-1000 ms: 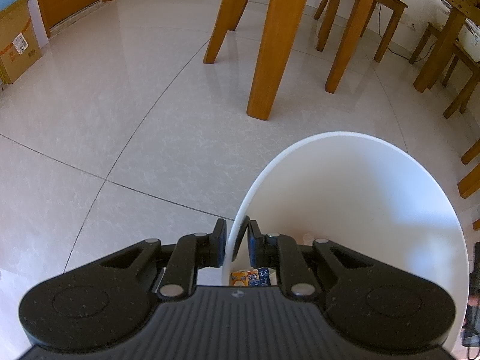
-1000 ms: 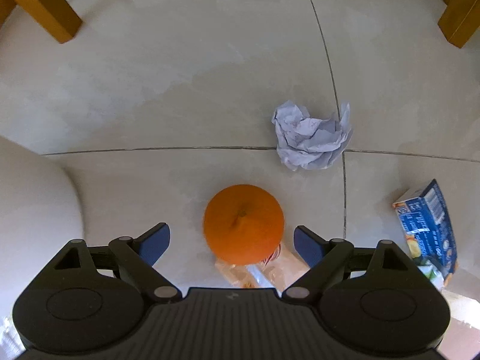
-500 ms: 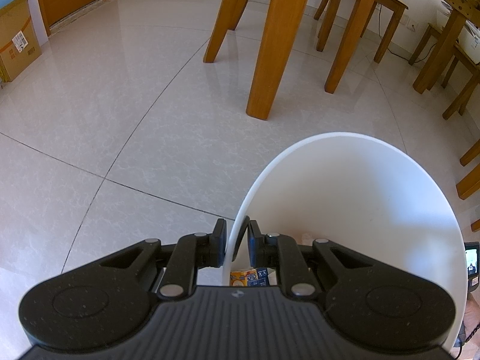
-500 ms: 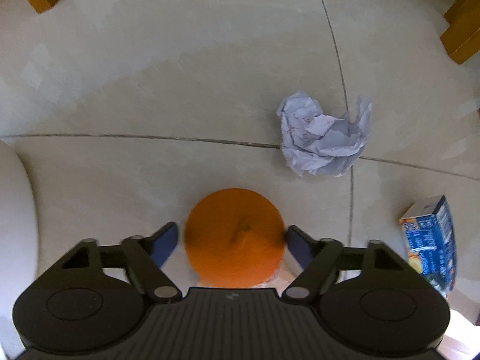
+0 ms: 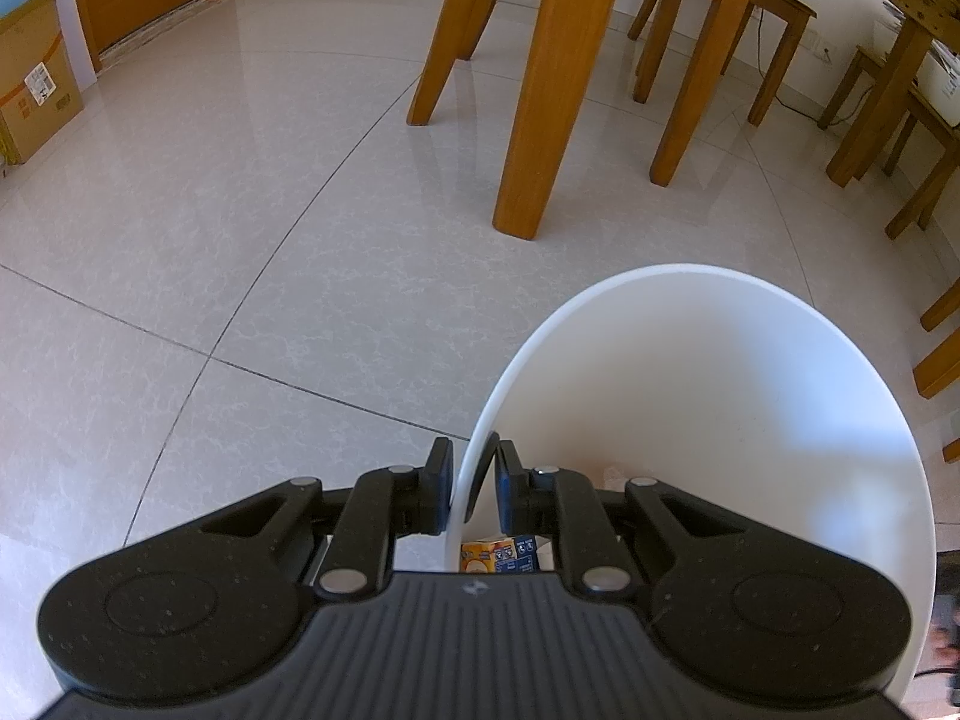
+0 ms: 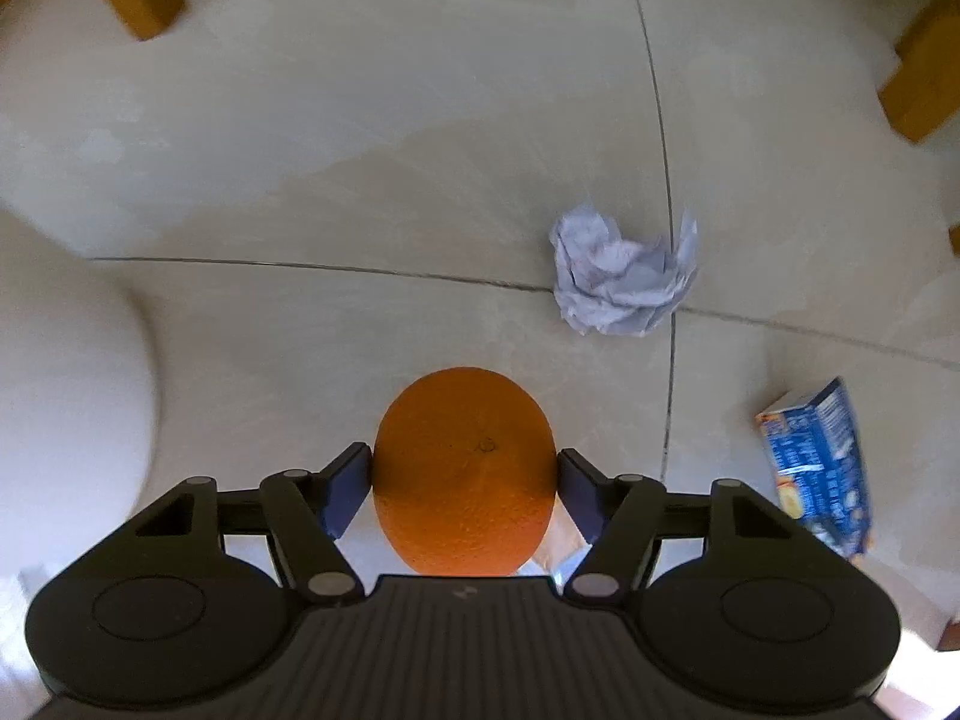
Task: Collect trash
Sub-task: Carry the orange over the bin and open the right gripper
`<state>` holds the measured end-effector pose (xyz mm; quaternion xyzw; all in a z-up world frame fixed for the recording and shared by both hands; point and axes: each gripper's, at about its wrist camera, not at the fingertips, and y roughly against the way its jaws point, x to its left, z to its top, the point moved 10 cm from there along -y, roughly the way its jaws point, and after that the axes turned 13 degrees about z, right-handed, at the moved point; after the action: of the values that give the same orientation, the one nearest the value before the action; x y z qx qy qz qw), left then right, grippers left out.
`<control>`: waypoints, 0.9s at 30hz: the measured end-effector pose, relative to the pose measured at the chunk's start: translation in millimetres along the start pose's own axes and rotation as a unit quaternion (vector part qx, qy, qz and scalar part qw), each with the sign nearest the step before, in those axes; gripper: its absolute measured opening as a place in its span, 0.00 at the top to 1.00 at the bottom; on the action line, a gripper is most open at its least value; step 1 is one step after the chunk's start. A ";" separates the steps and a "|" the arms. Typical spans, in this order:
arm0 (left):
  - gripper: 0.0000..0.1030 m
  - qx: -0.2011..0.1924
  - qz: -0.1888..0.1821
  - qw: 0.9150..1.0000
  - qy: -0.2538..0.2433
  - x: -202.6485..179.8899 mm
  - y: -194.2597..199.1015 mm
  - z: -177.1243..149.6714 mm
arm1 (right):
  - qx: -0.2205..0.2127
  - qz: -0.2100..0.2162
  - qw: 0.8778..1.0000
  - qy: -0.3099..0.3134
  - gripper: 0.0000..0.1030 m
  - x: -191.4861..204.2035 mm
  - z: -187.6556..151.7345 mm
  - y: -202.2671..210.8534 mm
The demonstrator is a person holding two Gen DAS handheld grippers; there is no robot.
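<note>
The orange [image 6: 463, 471] is bright orange with a finely dimpled skin. The crumpled paper [image 6: 624, 282] is white with faint print. The carton [image 6: 819, 468] is blue with yellow-orange patches. The bin [image 5: 708, 396] is plain white. The floor [image 5: 240, 228] is glossy cream tile, faintly marbled, with dark grout lines. The table legs [image 5: 558, 84] are honey-brown wood.

left gripper [image 5: 467, 489]: matte black plastic, ribbed top plate, round speckled discs either side, silver pivot pins, dark flat pads | right gripper [image 6: 463, 483]: same black build, tiny logo on the ribbed plate, navy-blue fingers [image 6: 347, 489]
</note>
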<state>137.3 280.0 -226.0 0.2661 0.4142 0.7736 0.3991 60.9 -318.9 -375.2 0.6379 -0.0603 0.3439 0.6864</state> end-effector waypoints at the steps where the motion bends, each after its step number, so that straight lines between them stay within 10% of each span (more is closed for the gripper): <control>1: 0.87 0.000 0.000 1.000 0.001 0.0 0.1 0.1 | 0.001 0.005 1.000 0.013 0.30 6.4 0.0 10.4; 12: 0.87 0.001 0.001 1.000 0.002 -0.7 0.0 -0.6 | -0.031 0.099 0.981 0.165 0.30 105.8 17.0 157.0; 27: 0.87 0.003 0.000 1.000 0.005 -0.2 0.3 -1.4 | -0.036 0.222 0.906 0.358 0.19 259.3 13.9 233.9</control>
<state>136.3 279.1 -226.5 0.2633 0.4184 0.7736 0.3964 133.5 -240.9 -42.4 0.4169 0.0365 0.6901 0.5904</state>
